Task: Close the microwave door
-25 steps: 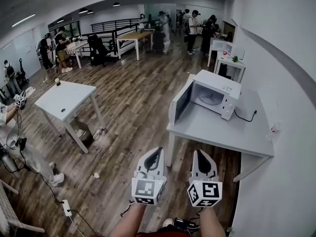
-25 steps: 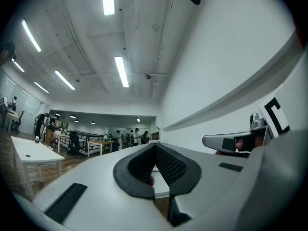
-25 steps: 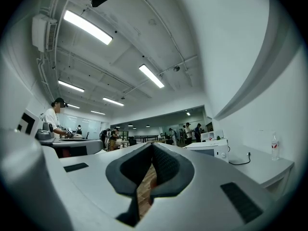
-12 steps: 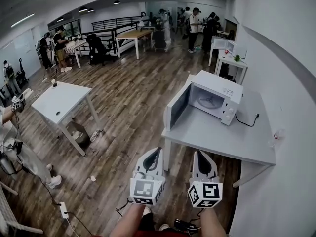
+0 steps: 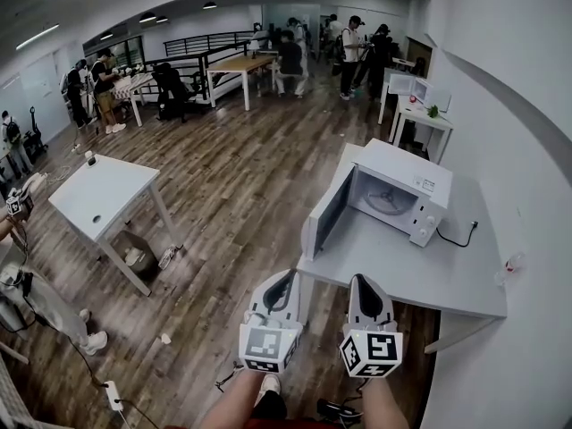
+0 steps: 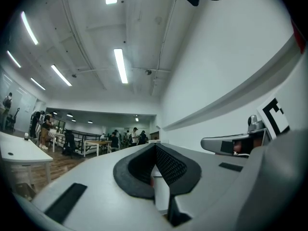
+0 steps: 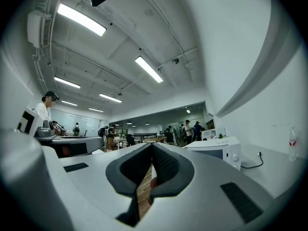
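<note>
Microwave door (image 5: 329, 214) stands open; left tool (image 5: 286, 281), right tool (image 5: 363, 282) shut

We see a grey table (image 5: 420, 280) standing against the white wall, on a wooden floor (image 5: 241, 177). On this table rests a white microwave (image 5: 407, 177), with its door (image 5: 327, 214) swung open toward the room. A black cable (image 5: 458, 237) lies on the tabletop just beside the microwave, and a small bottle (image 5: 512, 264) stands near the wall. Well apart, to the left, a white table (image 5: 107, 190) carries a small dark object (image 5: 96, 219). A power strip (image 5: 112, 391) lies on the floor
</note>
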`<state>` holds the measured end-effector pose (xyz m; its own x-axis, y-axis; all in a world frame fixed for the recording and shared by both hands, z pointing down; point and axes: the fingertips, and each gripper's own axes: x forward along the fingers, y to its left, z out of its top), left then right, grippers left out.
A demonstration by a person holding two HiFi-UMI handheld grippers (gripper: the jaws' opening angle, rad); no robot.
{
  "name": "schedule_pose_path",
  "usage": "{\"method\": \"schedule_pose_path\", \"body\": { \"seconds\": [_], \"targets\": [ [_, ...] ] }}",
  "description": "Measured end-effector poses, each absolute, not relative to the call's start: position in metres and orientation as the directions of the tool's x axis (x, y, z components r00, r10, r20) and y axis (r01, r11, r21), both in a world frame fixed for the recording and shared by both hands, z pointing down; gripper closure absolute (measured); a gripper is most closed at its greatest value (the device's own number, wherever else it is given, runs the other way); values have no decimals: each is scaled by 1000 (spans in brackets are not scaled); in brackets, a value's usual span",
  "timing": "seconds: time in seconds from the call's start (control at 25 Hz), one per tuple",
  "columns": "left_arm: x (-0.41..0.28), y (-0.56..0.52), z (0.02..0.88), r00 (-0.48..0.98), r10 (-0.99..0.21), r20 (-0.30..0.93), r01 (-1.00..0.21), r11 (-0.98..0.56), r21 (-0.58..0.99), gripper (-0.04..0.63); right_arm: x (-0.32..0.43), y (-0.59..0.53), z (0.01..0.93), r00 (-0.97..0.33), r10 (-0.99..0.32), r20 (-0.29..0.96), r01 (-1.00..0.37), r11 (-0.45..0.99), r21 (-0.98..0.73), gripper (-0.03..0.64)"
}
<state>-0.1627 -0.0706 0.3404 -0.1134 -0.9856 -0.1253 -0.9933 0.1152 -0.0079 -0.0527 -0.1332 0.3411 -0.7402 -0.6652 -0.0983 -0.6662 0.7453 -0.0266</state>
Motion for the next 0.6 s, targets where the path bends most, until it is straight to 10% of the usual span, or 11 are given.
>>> {"method": "schedule_pose_path", "body": {
  "seconds": [0.6],
  "targets": [
    [-277, -151, 350, -59, -991, -121, -998, 60, 2, 569, -164, -209, 349, -705, -705, -74, -706, 708, -20, 589]
  ]
}}
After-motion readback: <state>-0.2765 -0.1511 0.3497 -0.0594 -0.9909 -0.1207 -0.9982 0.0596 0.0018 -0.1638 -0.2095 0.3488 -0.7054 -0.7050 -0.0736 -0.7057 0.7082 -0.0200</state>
